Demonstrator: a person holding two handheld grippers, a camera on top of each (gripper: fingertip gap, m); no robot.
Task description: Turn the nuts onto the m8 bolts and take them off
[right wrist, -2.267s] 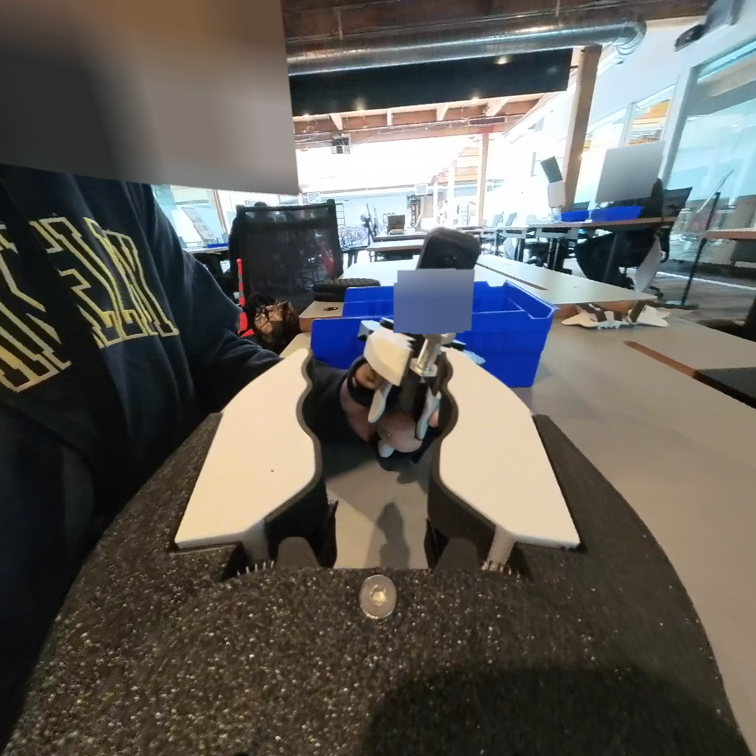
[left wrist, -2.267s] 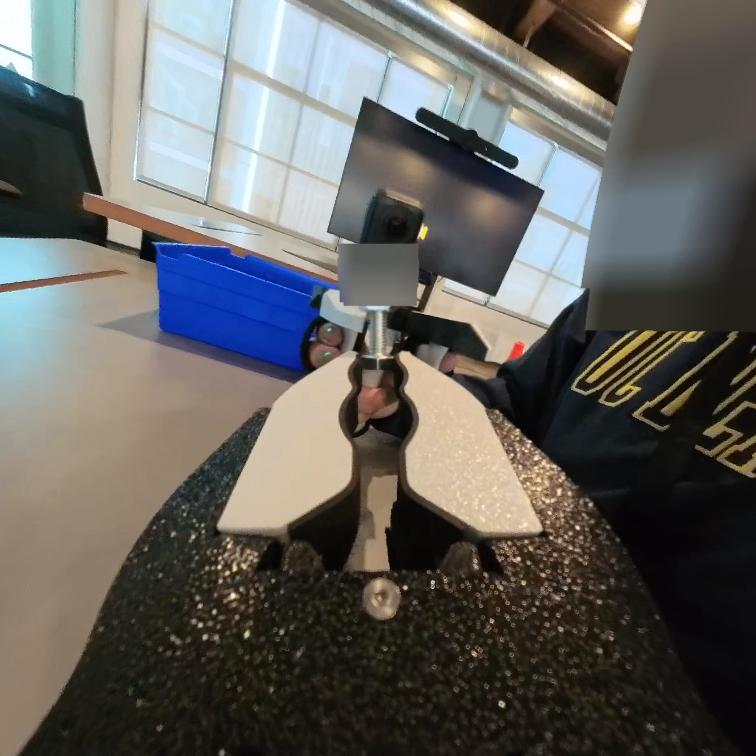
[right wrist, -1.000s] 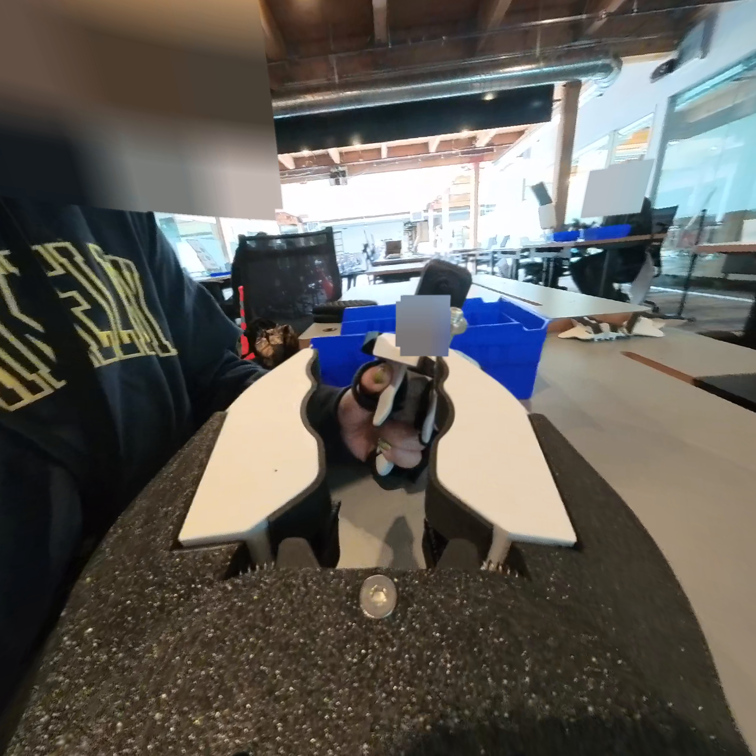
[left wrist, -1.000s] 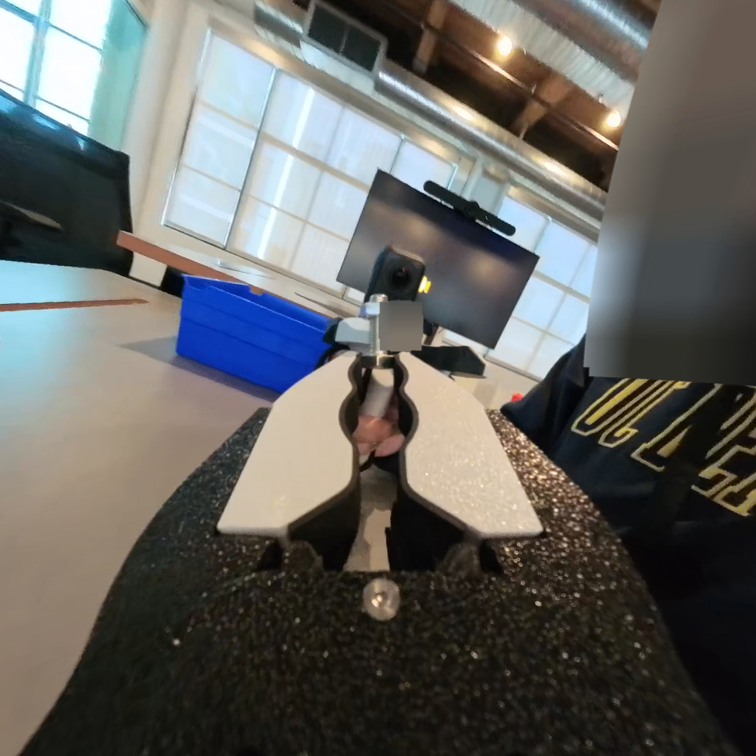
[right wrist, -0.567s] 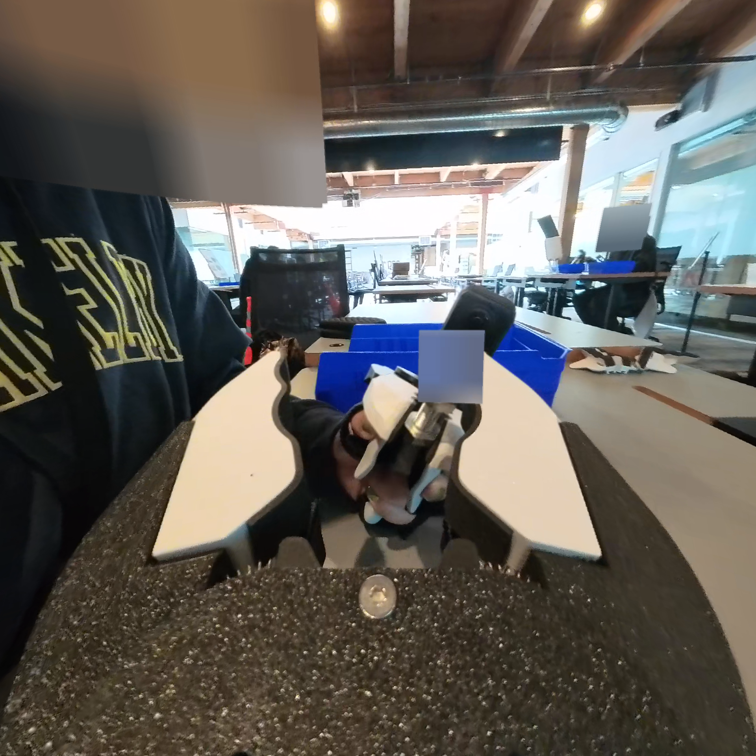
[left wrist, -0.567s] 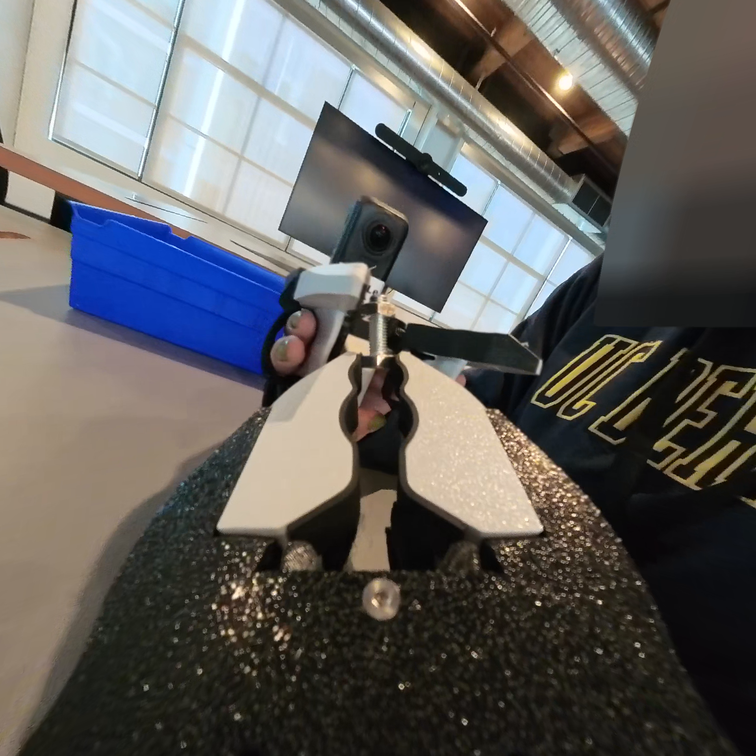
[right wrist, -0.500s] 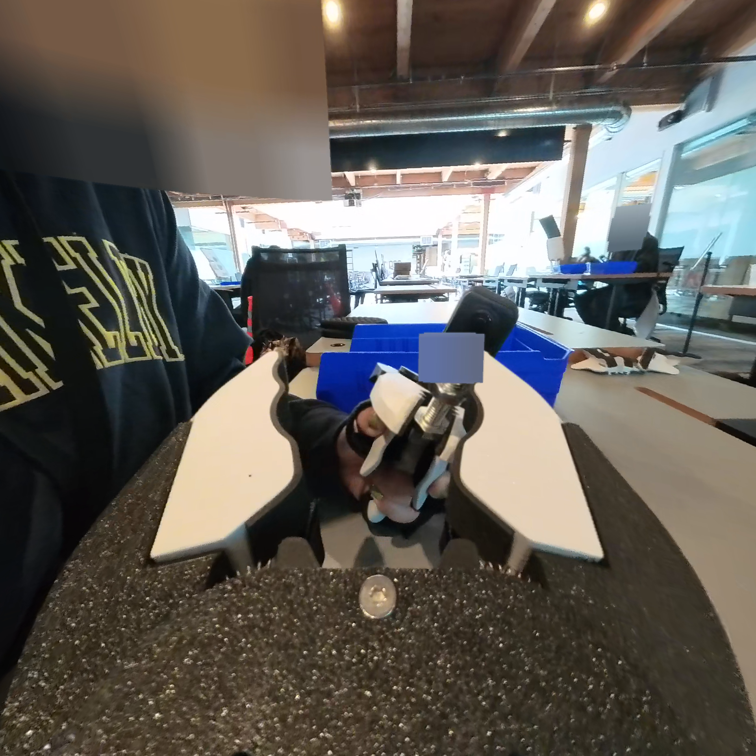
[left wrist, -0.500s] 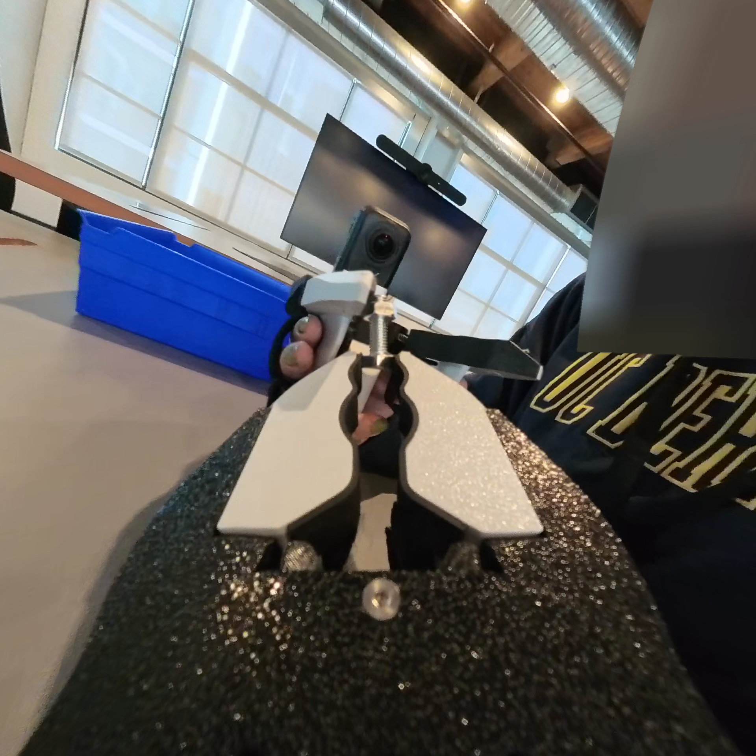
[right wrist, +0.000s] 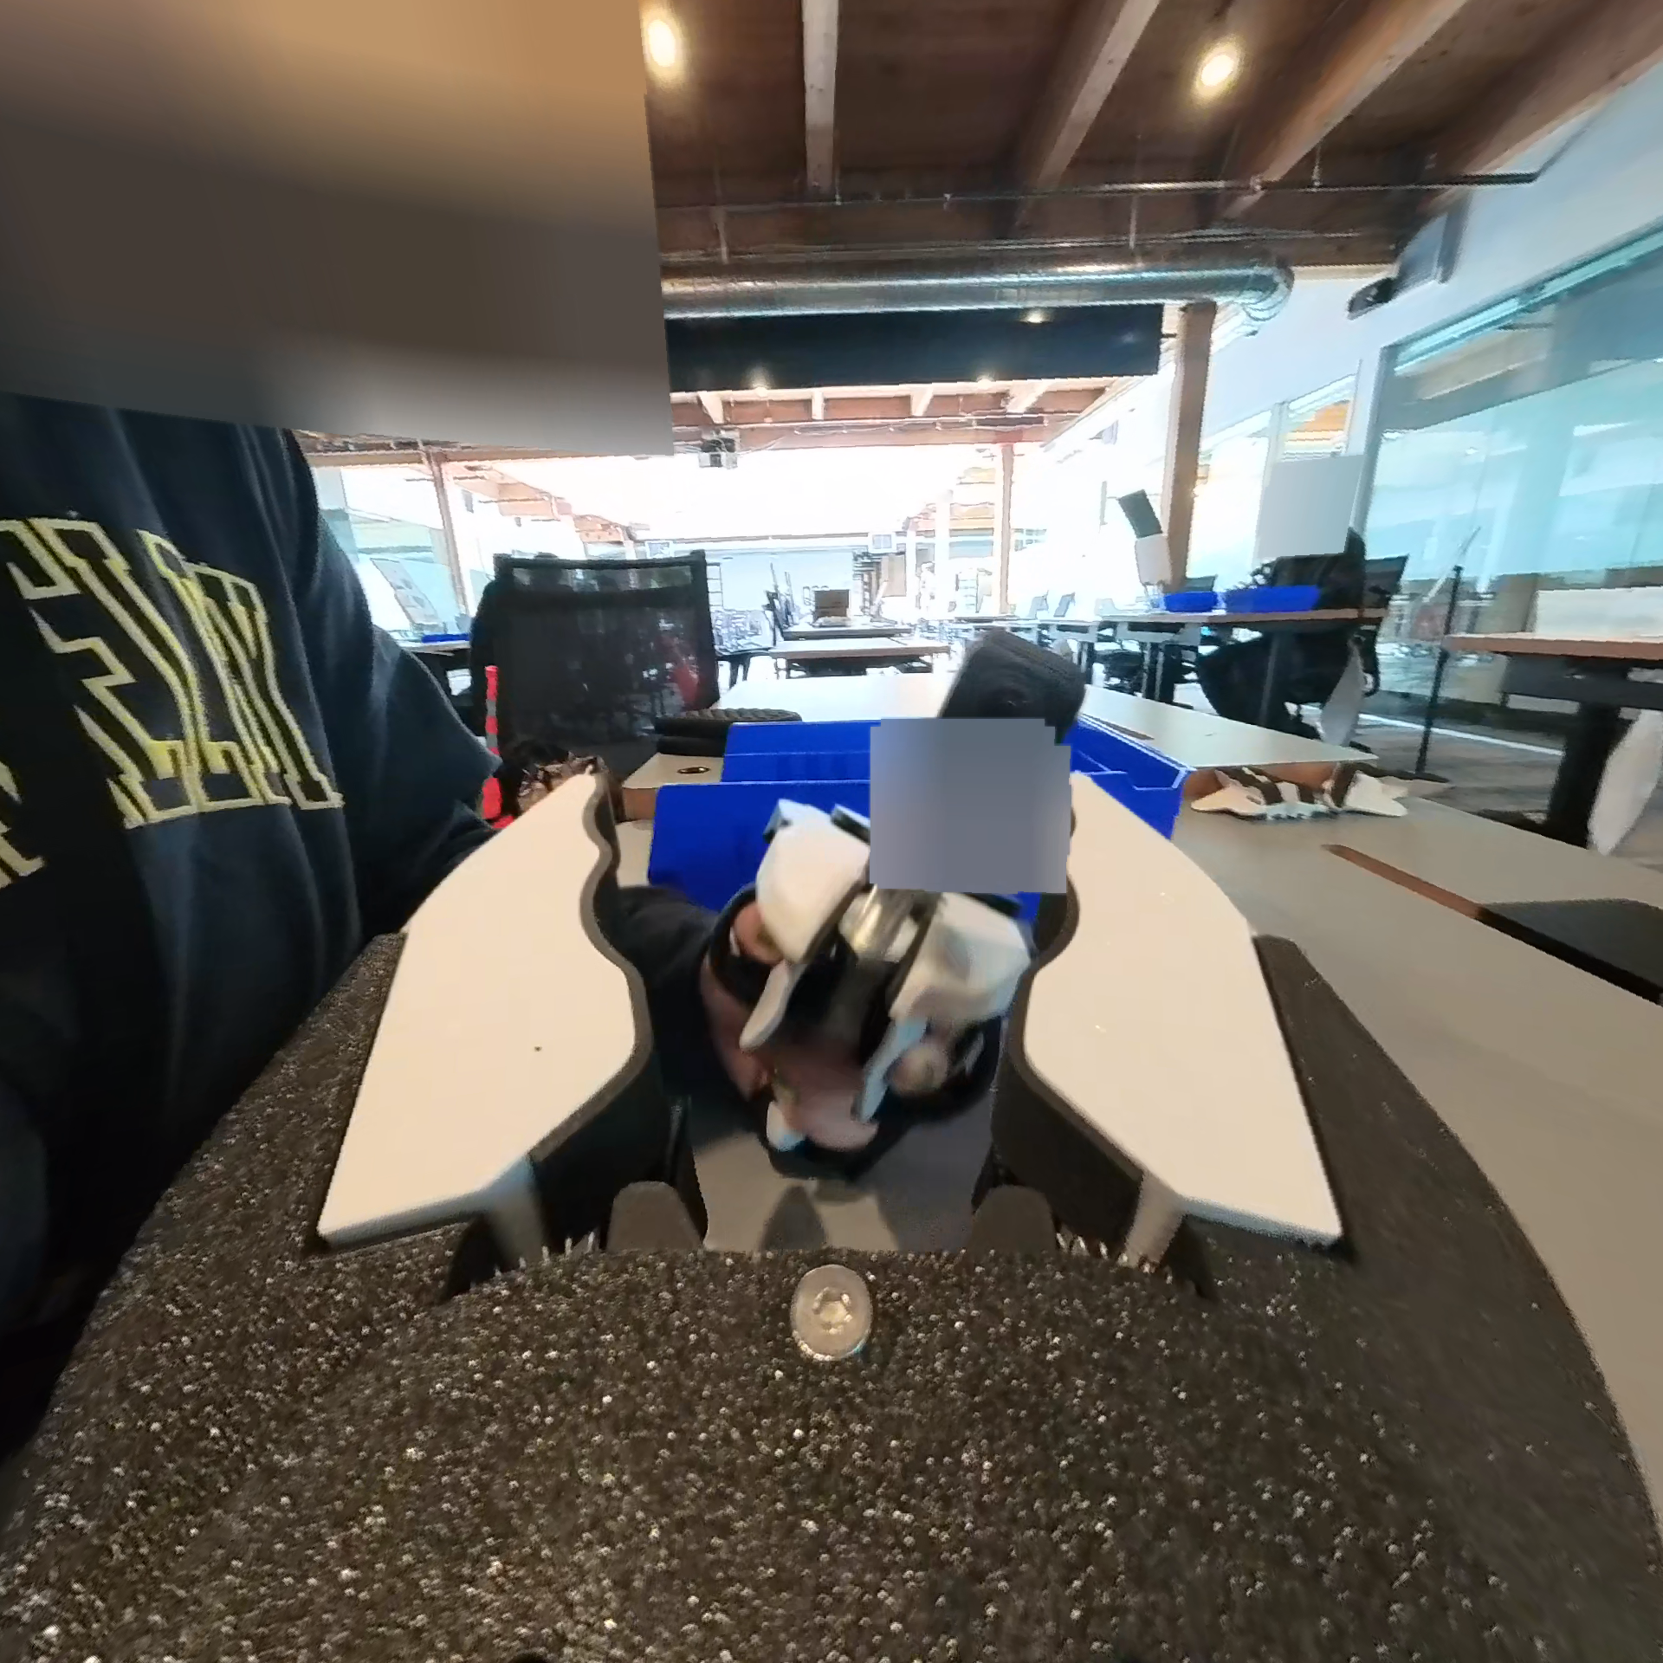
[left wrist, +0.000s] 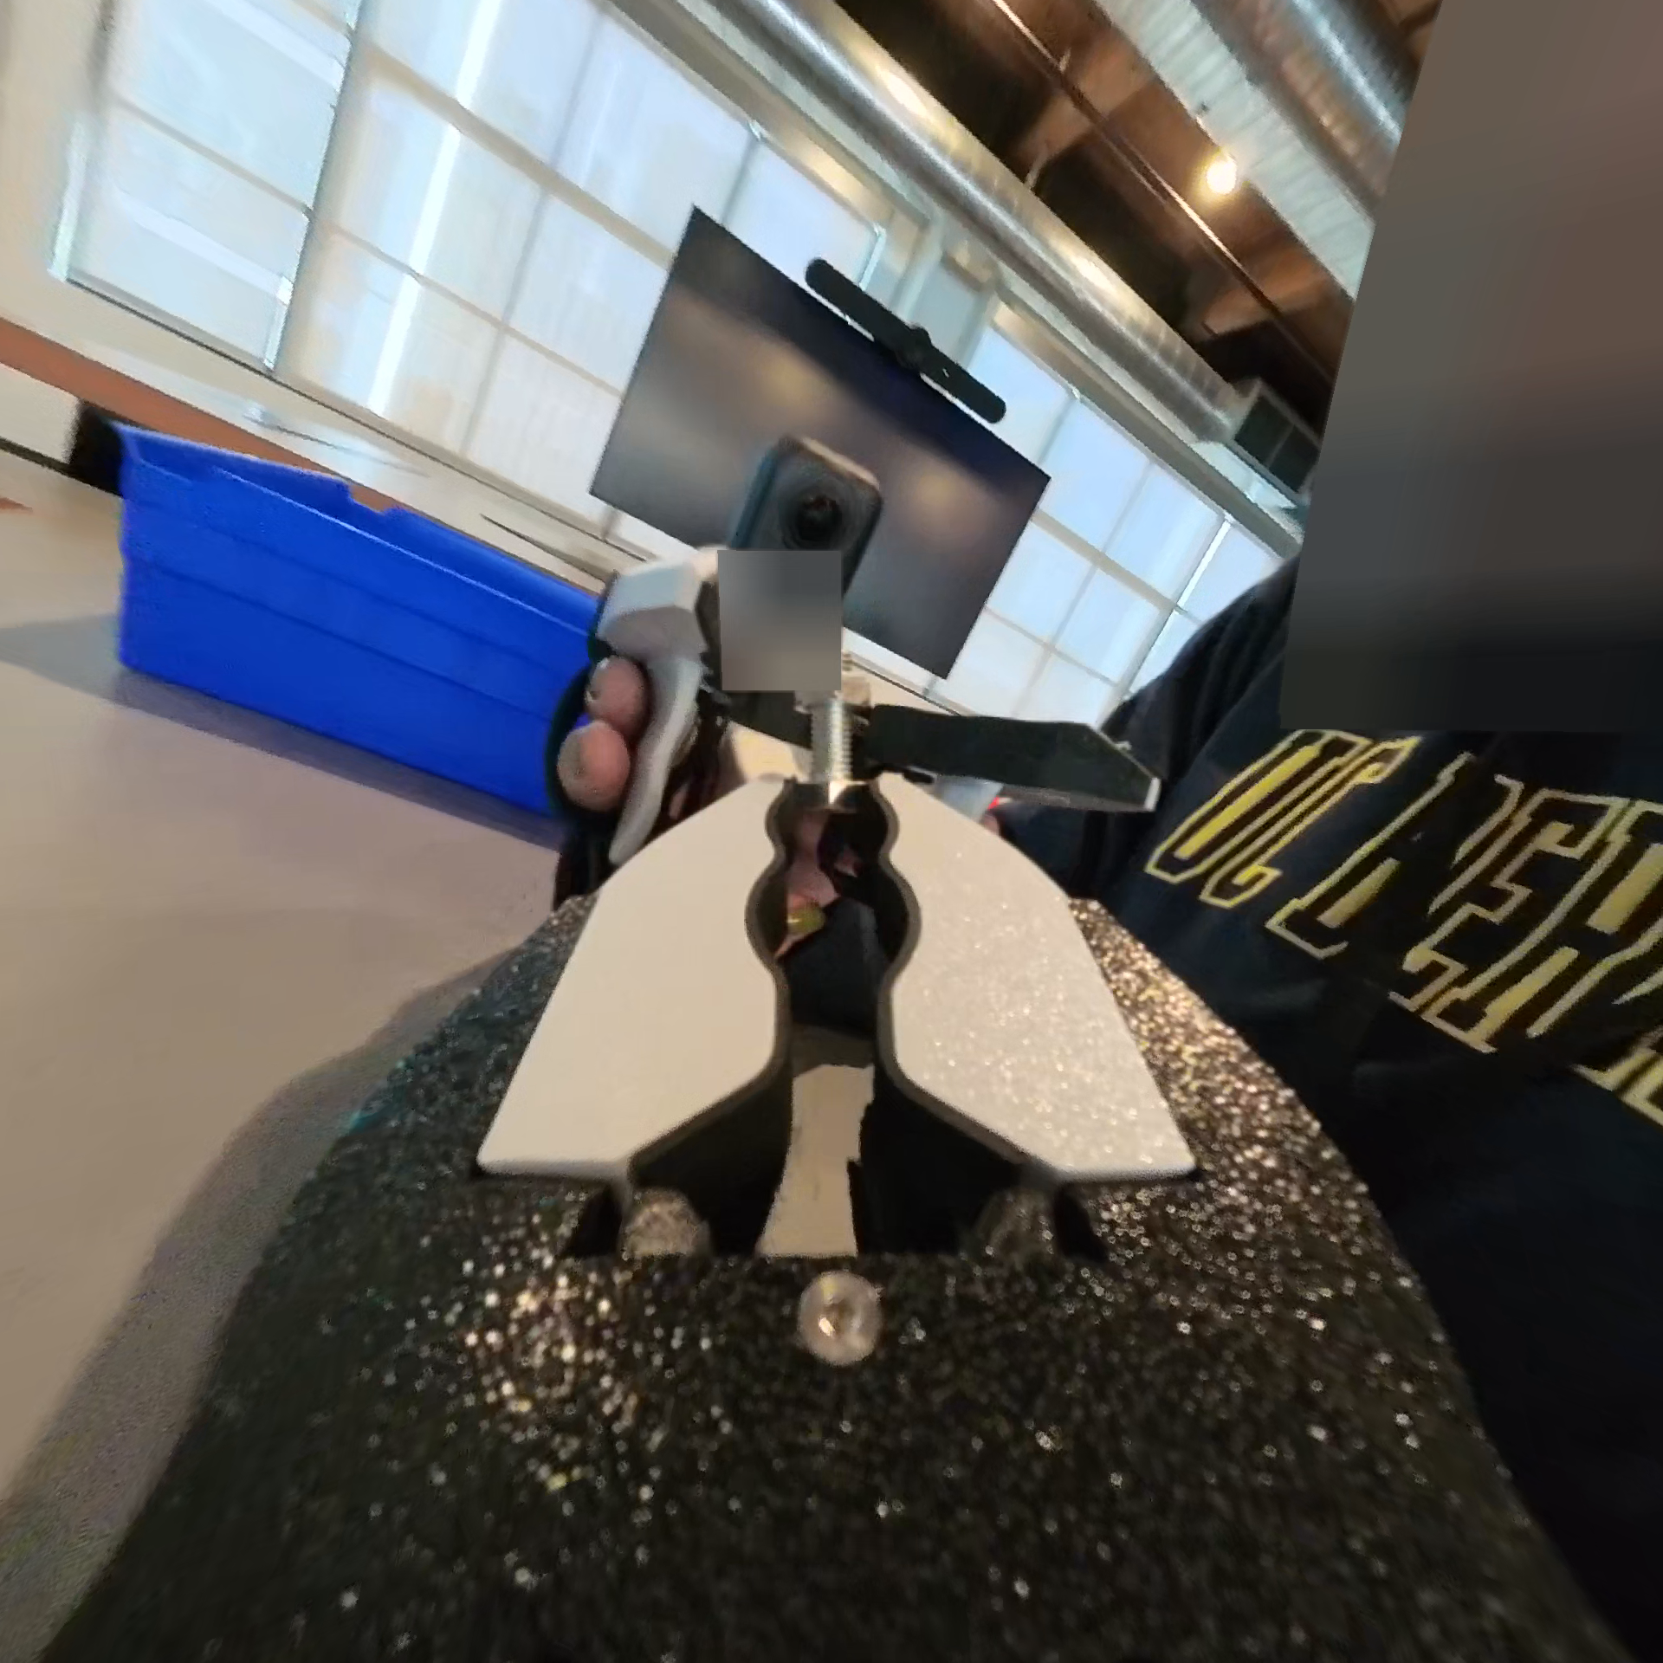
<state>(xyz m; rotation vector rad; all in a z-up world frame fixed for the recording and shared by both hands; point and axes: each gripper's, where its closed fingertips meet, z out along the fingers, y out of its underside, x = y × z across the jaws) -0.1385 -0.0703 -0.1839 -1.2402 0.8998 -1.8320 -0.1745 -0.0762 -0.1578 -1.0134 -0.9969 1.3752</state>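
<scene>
My left gripper is shut on the head of a silver bolt, and the threaded shank stands up past its fingertips. The right gripper's black fingers stand on either side of the shank, apart from it. A blurred patch hides the top of the shank, so I cannot tell where the nut sits. In the right wrist view, my right gripper is wide open. The left gripper and the bolt sit between its fingers without touching them.
A blue bin stands on the grey table behind the grippers; it also shows in the right wrist view. The person in a dark sweatshirt is close on one side. A dark monitor stands farther back. The grippers are tip to tip, or close to it.
My right gripper's fingers have spread from close around the bolt's end to wide open. My left gripper has kept its hold on the bolt and tilted a little.
</scene>
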